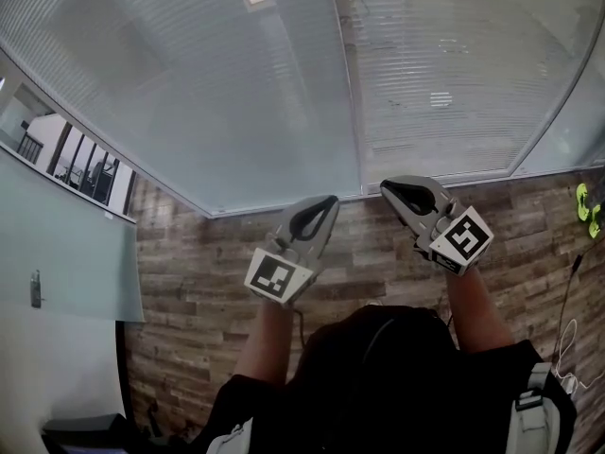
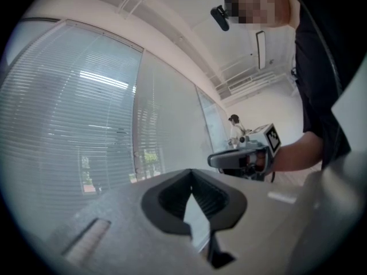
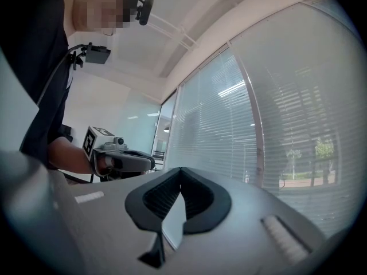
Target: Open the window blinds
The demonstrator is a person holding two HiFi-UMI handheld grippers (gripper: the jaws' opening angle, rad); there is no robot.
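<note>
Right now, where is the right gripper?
In the head view the right gripper is right of centre, pointing toward the bottom edge of the window blinds, over the wood-look floor, just right of the left gripper.

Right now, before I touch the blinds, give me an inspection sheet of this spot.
Surface: wood-look floor.
Job's things: blinds down over both panes.
Clutter: yellow-green thing at the right edge, can't tell what.
Grippers: left gripper and right gripper both shut, empty, short of the blinds.
Cables: white cable on the floor at right.
Surroundings: glass partition at left.
</note>
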